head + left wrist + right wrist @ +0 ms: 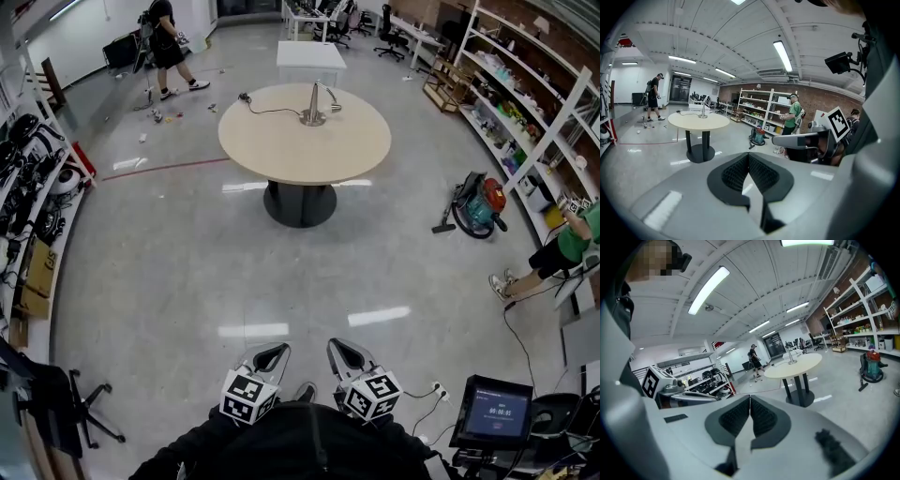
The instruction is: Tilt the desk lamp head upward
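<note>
Desk lamp stem upright, head drooping right; left tongs, right tongs clenched (empty).

The floor is polished grey and glossy, with bright reflections. The desk has a pale, matt, wood-look top. The desk lamp looks like silvery metal. The left tongs and right tongs are matt grey plastic with black ribbed pads.

This is a large workshop or lab hall; it has a polished grey floor; open white shelves full of parts stand along a brick wall; office chairs wait at the far end; long tube lights hang overhead.
</note>
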`<state>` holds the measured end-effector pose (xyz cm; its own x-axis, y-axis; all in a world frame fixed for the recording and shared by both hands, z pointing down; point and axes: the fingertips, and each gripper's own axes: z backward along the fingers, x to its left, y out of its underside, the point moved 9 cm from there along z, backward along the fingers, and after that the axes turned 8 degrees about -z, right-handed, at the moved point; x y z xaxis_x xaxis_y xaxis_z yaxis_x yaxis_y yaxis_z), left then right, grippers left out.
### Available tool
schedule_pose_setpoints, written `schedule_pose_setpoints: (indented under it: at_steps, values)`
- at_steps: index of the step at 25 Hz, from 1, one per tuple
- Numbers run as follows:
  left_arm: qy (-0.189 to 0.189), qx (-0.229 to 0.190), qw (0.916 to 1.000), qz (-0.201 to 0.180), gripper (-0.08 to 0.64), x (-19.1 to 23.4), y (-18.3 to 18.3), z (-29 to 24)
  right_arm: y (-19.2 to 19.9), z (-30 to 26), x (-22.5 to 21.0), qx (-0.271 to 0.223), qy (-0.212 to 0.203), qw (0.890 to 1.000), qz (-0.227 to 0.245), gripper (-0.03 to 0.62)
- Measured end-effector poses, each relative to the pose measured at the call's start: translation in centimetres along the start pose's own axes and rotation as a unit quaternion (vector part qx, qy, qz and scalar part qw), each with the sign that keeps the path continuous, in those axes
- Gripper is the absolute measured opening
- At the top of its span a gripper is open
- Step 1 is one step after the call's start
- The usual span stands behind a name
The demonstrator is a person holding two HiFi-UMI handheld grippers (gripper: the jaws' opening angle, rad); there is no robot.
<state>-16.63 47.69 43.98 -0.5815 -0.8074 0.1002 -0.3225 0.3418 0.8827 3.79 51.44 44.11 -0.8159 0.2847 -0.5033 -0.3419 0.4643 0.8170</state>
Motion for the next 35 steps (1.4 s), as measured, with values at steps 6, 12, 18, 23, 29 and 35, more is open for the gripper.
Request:
schedule_pose_setpoints:
  at_steps: [6,12,18,23,29,35]
  values:
    - [0.03,-0.001,0.9995,0.001,0.008,3.2,0.8,3.1,1.0,-1.6,4.4,0.0,0.033,0.999,-0.002,0.006]
    - [0.066,-0.015,0.9977,-0.008,0.008,11.4,-2.1,-3.6,-2.8,-9.0,0.2,-0.017,0.081,0.997,-0.006,0.006]
    - [0.05,-0.037,0.9979,0.015,0.008,1.5,-0.2,2.5,-0.1,1.6,4.4,0.007,0.072,0.997,0.025,0.006]
    - [0.04,-0.05,0.9973,0.035,0.008,-6.3,7.1,12.8,7.9,10.6,12.4,0.02,0.069,0.996,0.043,0.006]
    - [0.047,-0.05,0.9962,0.052,0.008,-2.4,5.1,10.0,4.3,6.9,11.1,0.034,0.081,0.995,0.048,0.006]
    - [0.05,-0.039,0.9962,0.059,0.008,-2.7,5.9,9.8,4.8,6.7,10.7,0.045,0.078,0.995,0.039,0.006]
